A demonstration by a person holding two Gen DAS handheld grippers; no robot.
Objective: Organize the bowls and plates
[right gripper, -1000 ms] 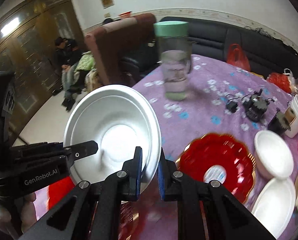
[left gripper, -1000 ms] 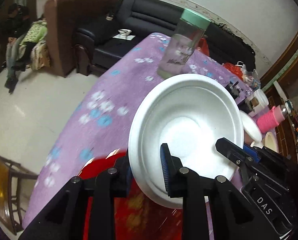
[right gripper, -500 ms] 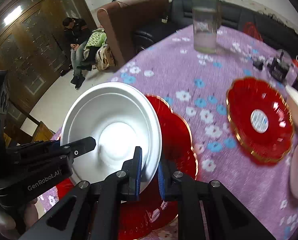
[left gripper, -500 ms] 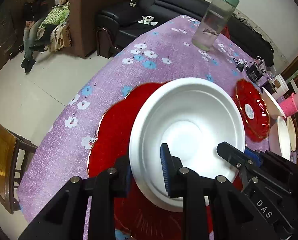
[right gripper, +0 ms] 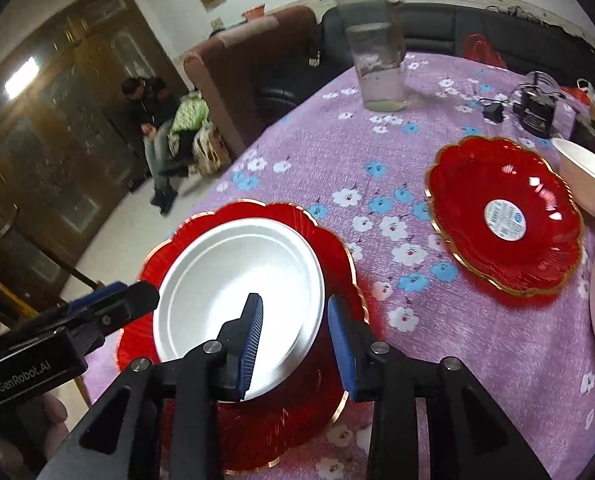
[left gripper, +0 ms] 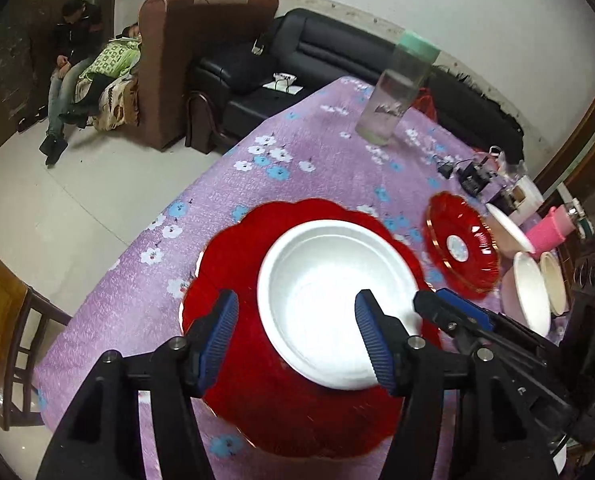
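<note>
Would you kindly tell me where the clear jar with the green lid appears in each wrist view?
Left wrist: jar upper right of centre, far on the table.
Right wrist: jar top centre, blurred.
Shared landmark: white bowl on the large red plate.

Floral table (left gripper: 321, 152): red plates (right gripper: 505, 216), jar (left gripper: 393, 96)

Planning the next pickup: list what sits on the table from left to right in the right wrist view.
White bowl sitting on a red plate → clear jar with green lid → second red plate → more white bowls at the right edge.
</note>
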